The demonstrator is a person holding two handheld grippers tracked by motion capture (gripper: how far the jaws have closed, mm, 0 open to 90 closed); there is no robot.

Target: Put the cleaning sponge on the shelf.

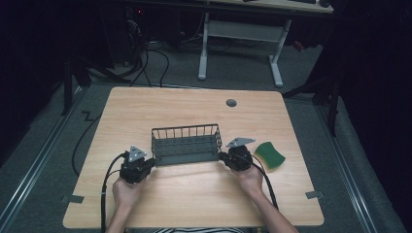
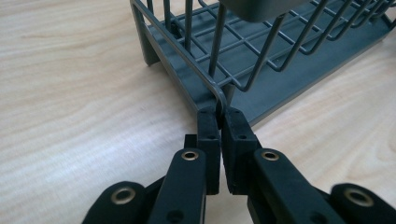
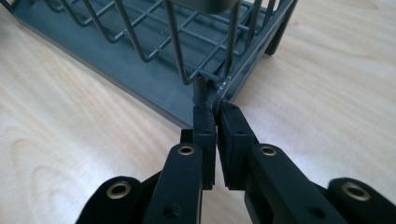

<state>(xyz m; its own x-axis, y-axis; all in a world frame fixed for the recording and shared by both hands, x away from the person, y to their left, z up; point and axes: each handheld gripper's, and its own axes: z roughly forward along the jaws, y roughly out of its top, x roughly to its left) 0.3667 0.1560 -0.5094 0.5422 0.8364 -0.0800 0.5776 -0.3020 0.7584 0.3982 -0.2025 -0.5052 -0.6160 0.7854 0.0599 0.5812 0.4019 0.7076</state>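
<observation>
- We see a light wooden table (image 1: 194, 194) on grey carpet (image 1: 43, 160).
- At the far side we see a white-legged desk (image 1: 243, 29), with black cables (image 1: 155, 63) to its left.
- The room's edges are dark.

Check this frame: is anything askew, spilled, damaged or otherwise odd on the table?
Nothing stands out. The grey wire rack stands level on the wooden table, with the left gripper and right gripper each shut on a corner wire. The green sponge lies beside it, apart.

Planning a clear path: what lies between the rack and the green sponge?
In the high view, the right tool, clamped on the rack corner, and bare table before the sponge.
</observation>
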